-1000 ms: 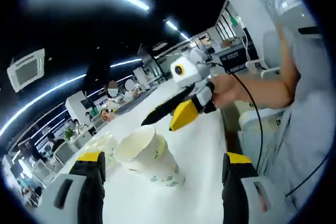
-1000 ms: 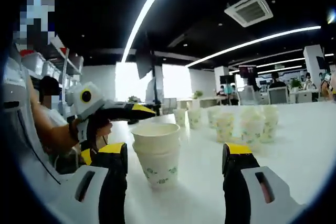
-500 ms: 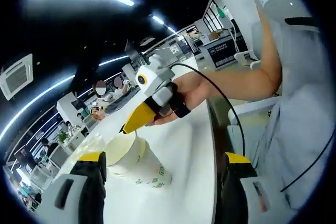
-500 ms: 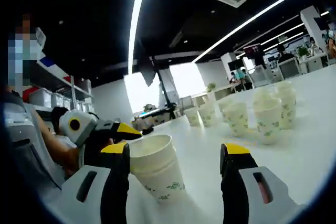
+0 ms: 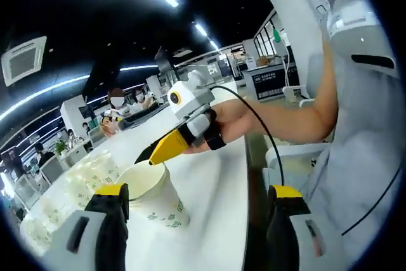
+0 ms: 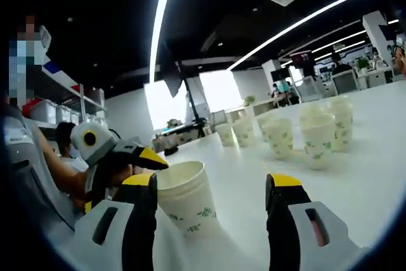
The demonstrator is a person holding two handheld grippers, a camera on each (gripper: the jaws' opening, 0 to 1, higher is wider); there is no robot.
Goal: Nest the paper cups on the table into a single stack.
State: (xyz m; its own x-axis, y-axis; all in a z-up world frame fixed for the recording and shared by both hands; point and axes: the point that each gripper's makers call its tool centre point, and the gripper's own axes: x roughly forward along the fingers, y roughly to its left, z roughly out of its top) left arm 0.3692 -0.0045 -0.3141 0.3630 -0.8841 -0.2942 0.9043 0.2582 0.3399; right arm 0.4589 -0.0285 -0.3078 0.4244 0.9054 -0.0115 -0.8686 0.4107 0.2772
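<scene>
A white paper cup with green print [image 6: 188, 198] stands on the white surface [image 6: 247, 176], just inside the open right tool [image 6: 212, 217]. The left tool [image 5: 196, 220] gapes too. More printed cups [image 6: 317, 139] cluster far right; print unreadable.

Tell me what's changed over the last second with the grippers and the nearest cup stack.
The right gripper has closed in on the nested cup stack, from off to its side to yellow tips at its rim. The left gripper has also drawn nearer, and one finger now overlaps the cup wall. Nothing grasped yet. The stack stays upright on the white table; the loose cups behind are untouched.
</scene>
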